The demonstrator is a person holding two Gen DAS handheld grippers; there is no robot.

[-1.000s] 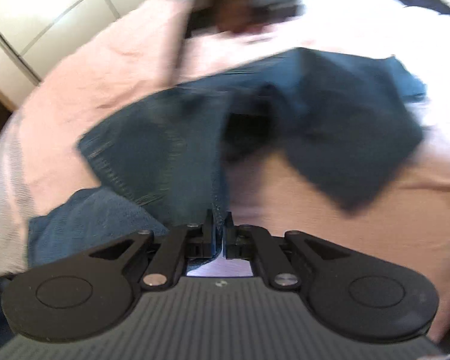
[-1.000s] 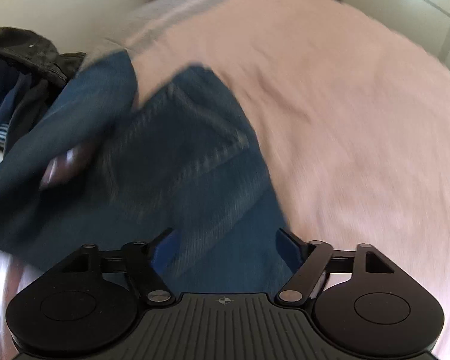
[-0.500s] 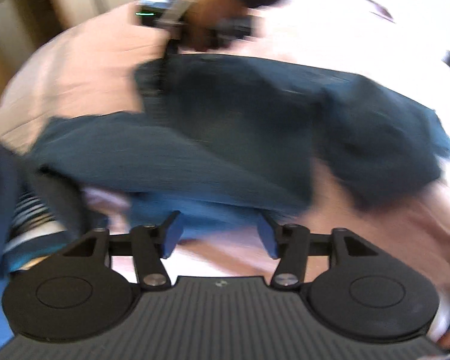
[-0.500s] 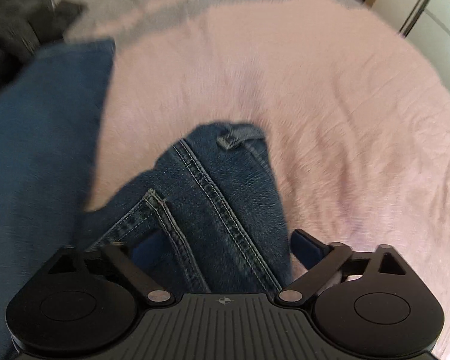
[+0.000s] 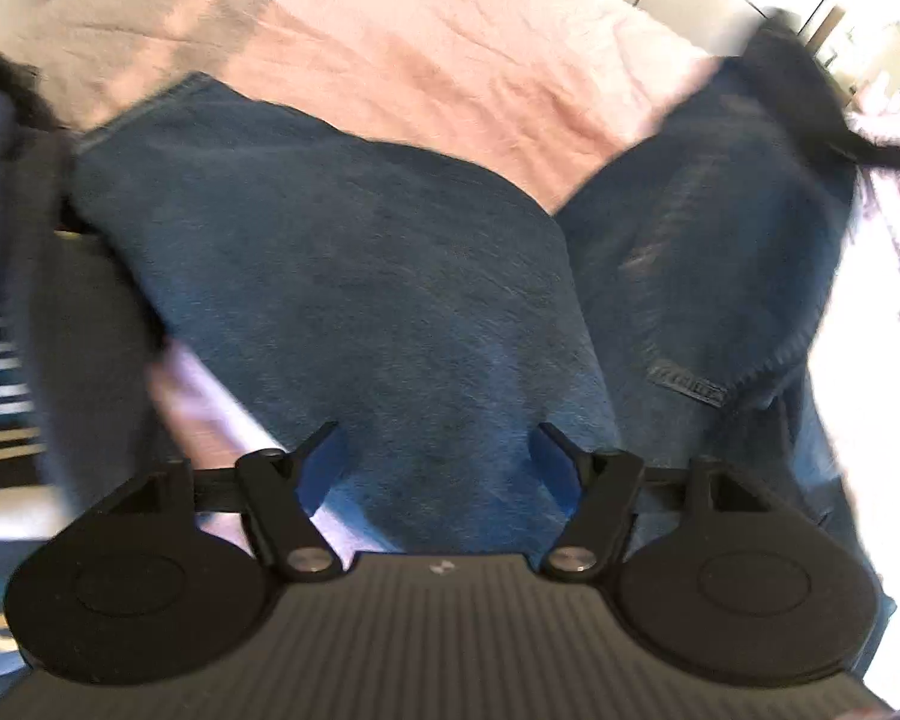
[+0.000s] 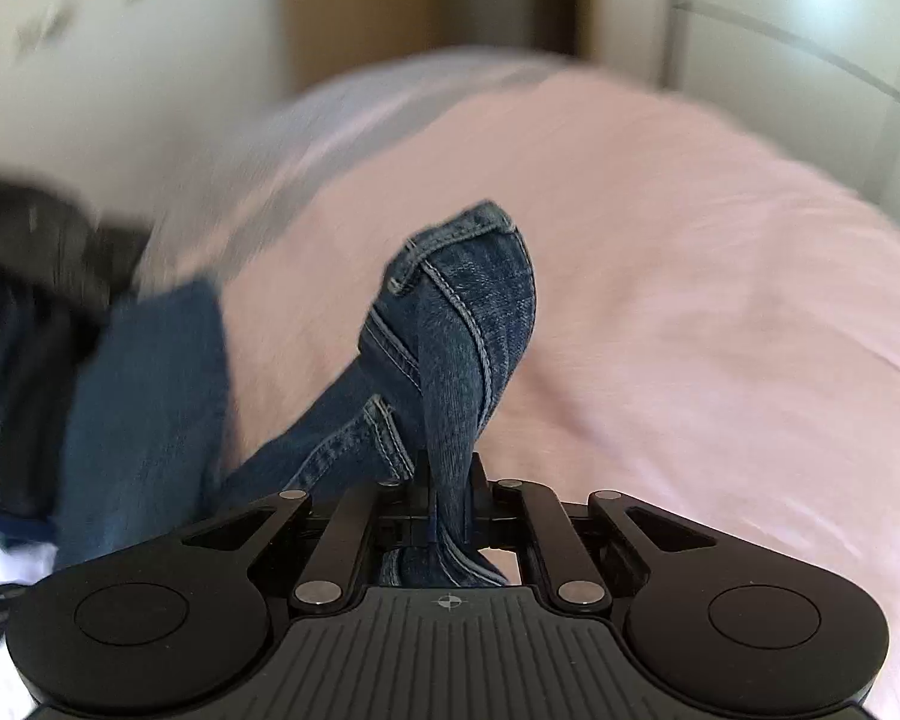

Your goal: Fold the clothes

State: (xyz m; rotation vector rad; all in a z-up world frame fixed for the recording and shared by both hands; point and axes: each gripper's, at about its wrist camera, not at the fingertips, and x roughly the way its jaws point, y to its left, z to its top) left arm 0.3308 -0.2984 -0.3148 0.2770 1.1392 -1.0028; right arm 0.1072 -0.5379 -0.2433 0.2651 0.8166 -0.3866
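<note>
Dark blue jeans sprawled across the pink bed, one leg laid out flat, waistband end bunched and lifted up off the blanket.

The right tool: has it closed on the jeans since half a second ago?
Yes. The right tool was open over the jeans; now it is shut on a fold, lifted off the pink blanket.

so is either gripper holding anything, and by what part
The right gripper pinches the jeans at a bunched seamed fold. The left gripper holds nothing.
</note>
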